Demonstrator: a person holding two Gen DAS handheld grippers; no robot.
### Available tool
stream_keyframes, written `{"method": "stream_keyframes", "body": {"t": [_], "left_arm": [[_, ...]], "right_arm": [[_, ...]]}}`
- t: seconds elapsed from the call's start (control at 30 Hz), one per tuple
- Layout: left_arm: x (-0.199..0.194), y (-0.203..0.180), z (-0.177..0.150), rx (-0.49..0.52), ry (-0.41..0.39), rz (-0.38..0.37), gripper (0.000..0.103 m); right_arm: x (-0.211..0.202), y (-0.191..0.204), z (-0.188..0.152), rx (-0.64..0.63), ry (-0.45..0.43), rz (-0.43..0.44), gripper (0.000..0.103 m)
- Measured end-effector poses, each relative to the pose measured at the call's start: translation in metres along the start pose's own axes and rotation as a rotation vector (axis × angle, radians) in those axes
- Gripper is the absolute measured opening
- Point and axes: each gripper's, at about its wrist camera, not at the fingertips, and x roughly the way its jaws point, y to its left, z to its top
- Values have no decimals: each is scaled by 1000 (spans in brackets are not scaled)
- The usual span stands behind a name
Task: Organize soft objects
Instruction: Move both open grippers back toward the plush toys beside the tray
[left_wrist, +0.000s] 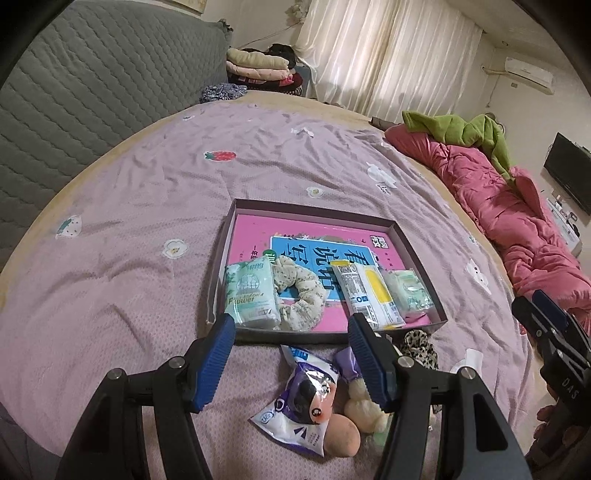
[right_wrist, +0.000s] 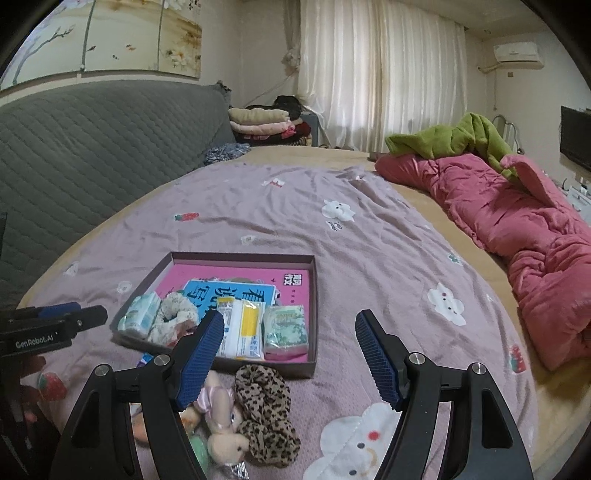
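Two handheld grippers hover over a bed spread with a lilac sheet (left_wrist: 147, 206), both angled downward toward a shallow cardboard box (left_wrist: 421, 254) lying flat on it.

The left gripper (left_wrist: 291, 360) hangs with its blue-padded jaws spread wide and nothing between them, poised above a cluster of loose items just short of the box's near wall: a white and purple snack packet (left_wrist: 295, 402), a cream plush toy (left_wrist: 364, 406) touching it, and a leopard-print scrunchie (left_wrist: 419, 347) off to the right.

The right gripper (right_wrist: 290, 356) is likewise wide open and empty, its left finger (right_wrist: 197, 363) overlapping the box's near edge in the right wrist view, its right finger over bare sheet. Just below it lie the leopard-print scrunchie (right_wrist: 267, 410) and the plush toy (right_wrist: 221, 424), touching one another.

Inside the box, on a pink book cover (left_wrist: 255, 236), sit four items in a row along the near wall: a green and white tissue pack (left_wrist: 251, 295) at far left, a floral scrunchie (left_wrist: 301, 291) against it, a white and yellow packet (left_wrist: 369, 291), and a small pale-green tissue pack (left_wrist: 408, 291) at far right.

A pink quilt (right_wrist: 517, 221) with a green blanket (right_wrist: 454, 138) on top lies along the bed's right side, well apart from the box.
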Motion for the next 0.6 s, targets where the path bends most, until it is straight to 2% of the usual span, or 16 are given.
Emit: {"method": "stream_keyframes", "body": {"t": [0.6], "left_arm": [[-8, -7, -22, 37, 35, -20, 63]], "right_arm": [[-17, 0, -32, -26, 66, -5, 75]]}}
